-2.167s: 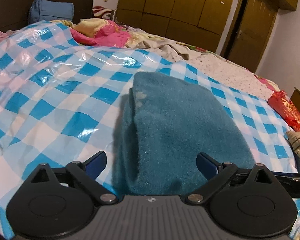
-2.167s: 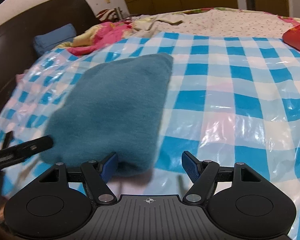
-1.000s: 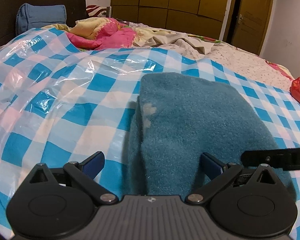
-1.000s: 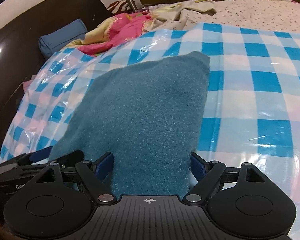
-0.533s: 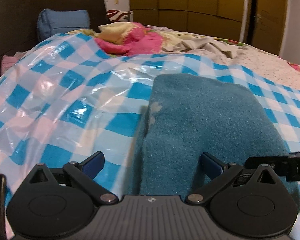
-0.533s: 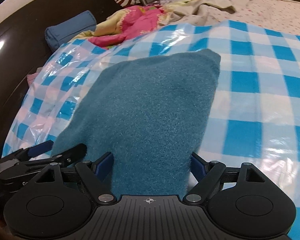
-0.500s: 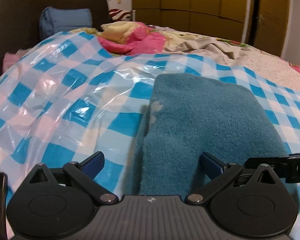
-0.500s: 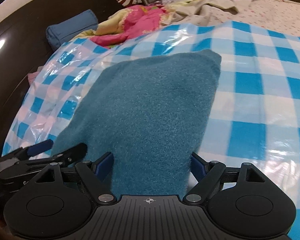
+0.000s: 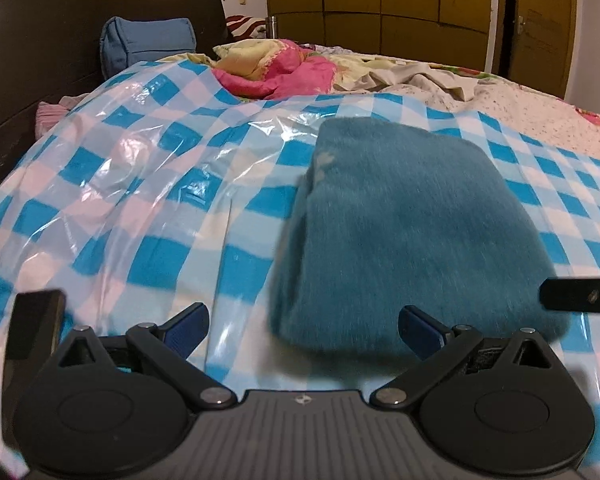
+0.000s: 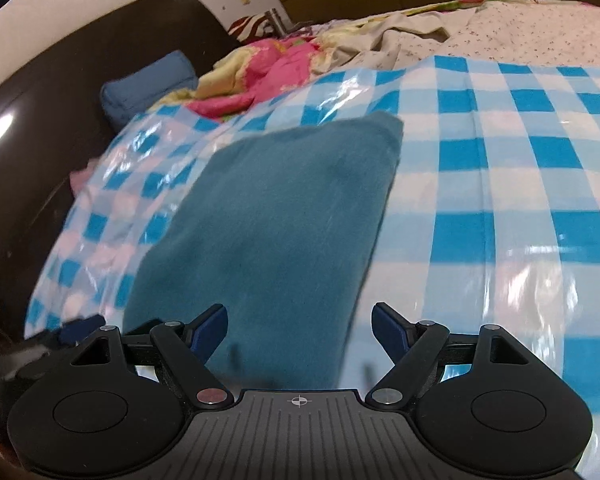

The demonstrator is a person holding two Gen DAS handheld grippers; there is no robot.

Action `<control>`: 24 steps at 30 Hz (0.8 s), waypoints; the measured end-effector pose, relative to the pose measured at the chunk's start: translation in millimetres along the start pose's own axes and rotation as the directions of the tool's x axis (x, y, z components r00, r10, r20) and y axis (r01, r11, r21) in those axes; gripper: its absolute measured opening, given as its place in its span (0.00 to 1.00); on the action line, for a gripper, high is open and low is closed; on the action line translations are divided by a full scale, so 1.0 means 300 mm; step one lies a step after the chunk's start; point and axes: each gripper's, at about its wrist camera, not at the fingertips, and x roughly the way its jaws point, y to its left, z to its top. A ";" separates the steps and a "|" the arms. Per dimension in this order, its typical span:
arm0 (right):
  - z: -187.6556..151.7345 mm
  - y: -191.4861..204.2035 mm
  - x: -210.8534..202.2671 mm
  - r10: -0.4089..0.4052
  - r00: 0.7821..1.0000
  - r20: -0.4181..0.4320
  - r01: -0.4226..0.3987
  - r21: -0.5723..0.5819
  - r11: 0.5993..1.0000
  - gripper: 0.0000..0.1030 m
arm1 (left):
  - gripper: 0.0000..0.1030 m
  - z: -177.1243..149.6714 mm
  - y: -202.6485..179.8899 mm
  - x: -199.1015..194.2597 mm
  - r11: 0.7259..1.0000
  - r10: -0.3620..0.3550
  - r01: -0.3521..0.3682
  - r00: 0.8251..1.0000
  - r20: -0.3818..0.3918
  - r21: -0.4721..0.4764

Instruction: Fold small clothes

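Left gripper (image 9: pixel 302 330): jaws spread wide, nothing between them; its right fingertip (image 9: pixel 420 330) sits at the near edge of the folded teal garment (image 9: pixel 412 232), its left one over bare sheet. Right gripper (image 10: pixel 299 326): also spread, empty, straddling the garment's near right corner (image 10: pixel 332 360); cannot tell whether either tip touches the fleece. A dark bar at the right edge of the left view is probably part of the other tool (image 9: pixel 580 300). The garment lies as a thick, squarish fleece packet, layered edges showing along its left side, flat on the blue-and-white checked plastic sheet (image 9: pixel 148 248) spread over the bed. Beyond the sheet: a rumpled pink and yellow blanket (image 9: pixel 276 68), a blue pillow (image 9: pixel 148 44) against the dark headboard (image 9: pixel 28 60), brown wardrobe doors (image 9: pixel 380 4) at the back. Both views are motion-blurred. Judgement: the folding looks done or nearly so, with both tools clear of the packet. The next move calls for either a light tidy of the near edge or lifting the packet whole, which would need both grippers to close on the near corners through all the layers so that the fold does not slide open.
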 end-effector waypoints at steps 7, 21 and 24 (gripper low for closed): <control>-0.105 0.068 -0.063 -0.003 1.000 -0.016 0.002 -0.060 0.998 0.78 | 1.00 -0.067 -0.044 -0.091 1.000 -0.005 0.005 1.000 -0.021 0.007; -0.157 0.041 -0.178 -0.025 0.999 0.038 0.026 -0.032 0.999 0.78 | 1.00 -0.067 -0.116 -0.204 0.999 -0.002 0.001 1.000 0.006 0.053; -0.168 0.043 -0.184 -0.027 0.999 0.036 0.028 -0.038 0.999 0.79 | 1.00 -0.068 -0.136 -0.207 0.996 0.006 -0.006 1.000 -0.008 0.084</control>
